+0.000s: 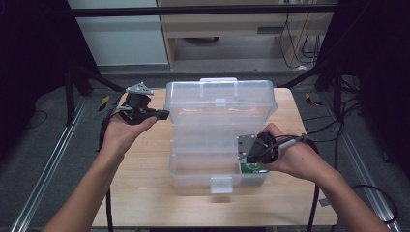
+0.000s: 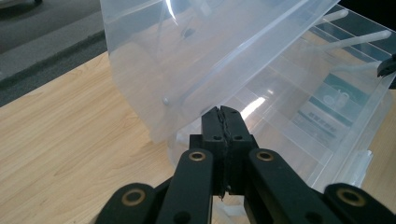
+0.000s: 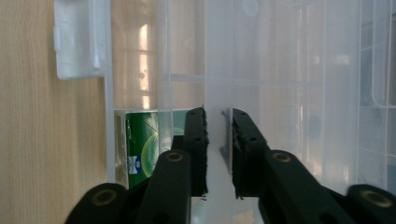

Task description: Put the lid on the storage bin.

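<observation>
Grippers (image 1: 167,114) (image 1: 240,145) flank open plastic box (image 1: 220,140).

High view soft, low resolution; desk (image 1: 145,193) evenly lit from overhead, surroundings nearly black. Faint shadow under the clear box (image 1: 220,140). Left gripper view sharp, white glare patch on plastic just beyond the left hand-held gripper (image 2: 225,112). Right gripper view bright, hazy, glare streaks on plastic, jaws slightly soft.

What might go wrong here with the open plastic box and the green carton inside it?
The raised lid of the clear box looks unsupported and could drop onto the right hand-held gripper working inside. That gripper's slightly parted jaws stand beside the green carton, not around it, so closing now would likely miss it.
</observation>
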